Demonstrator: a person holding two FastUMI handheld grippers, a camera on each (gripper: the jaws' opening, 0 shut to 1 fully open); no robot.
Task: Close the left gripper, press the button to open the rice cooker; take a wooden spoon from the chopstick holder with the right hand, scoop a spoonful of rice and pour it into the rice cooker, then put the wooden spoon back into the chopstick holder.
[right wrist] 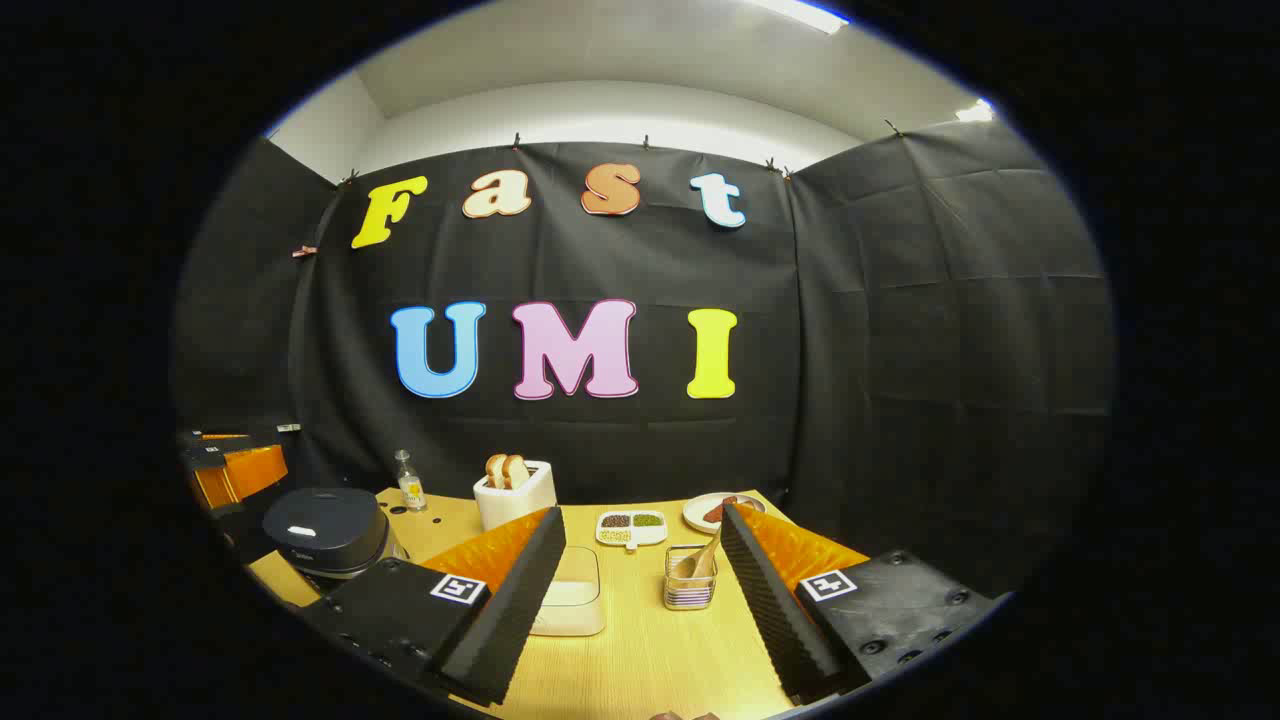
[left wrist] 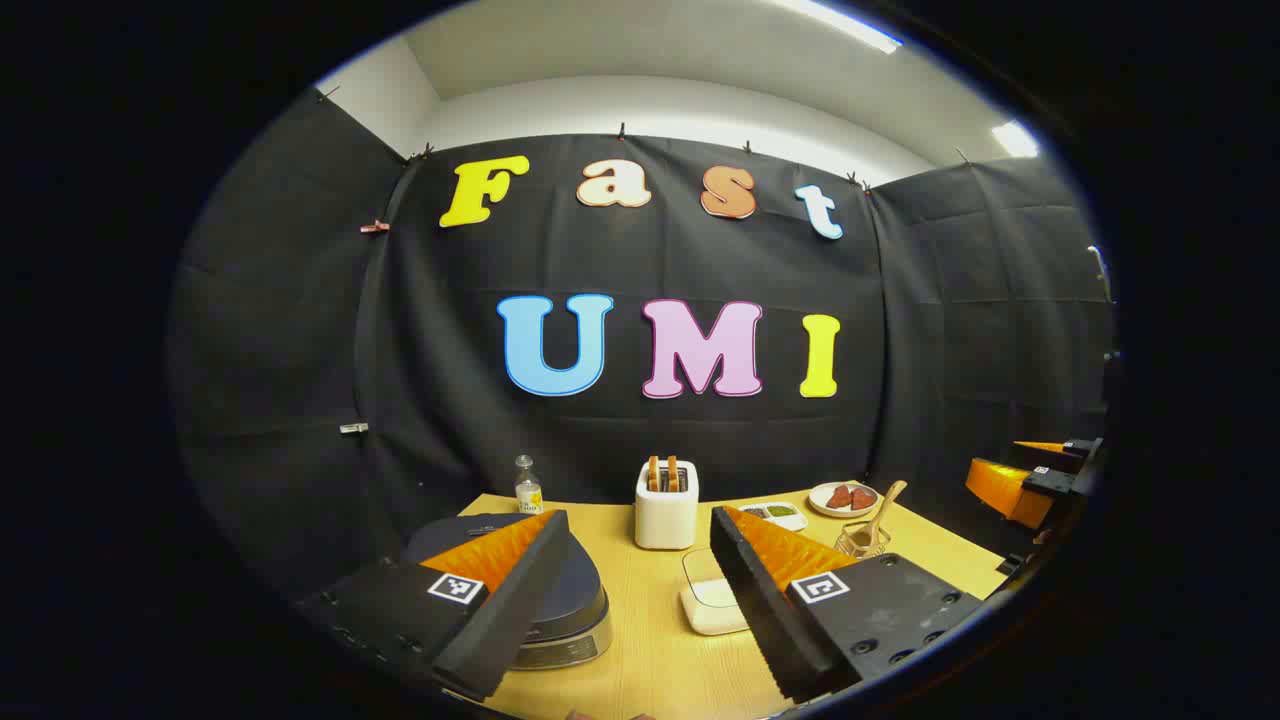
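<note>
- The left gripper [left wrist: 640,560] is spread wide, holding nothing; the round, dark-lidded rice cooker [left wrist: 560,600] sits behind its left finger.
- The right gripper [right wrist: 640,560] is also wide and empty; between its fingers stand a wire chopstick holder [right wrist: 690,585] with the wooden spoon [right wrist: 700,562] and a clear rice box [right wrist: 572,590].

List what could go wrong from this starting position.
The left gripper is open; pressing the rice cooker button that way, a finger may slip past it. The wooden spoon leans in a light wire chopstick holder, which might tip as the right gripper pulls. The toaster stands near the cooker.
</note>
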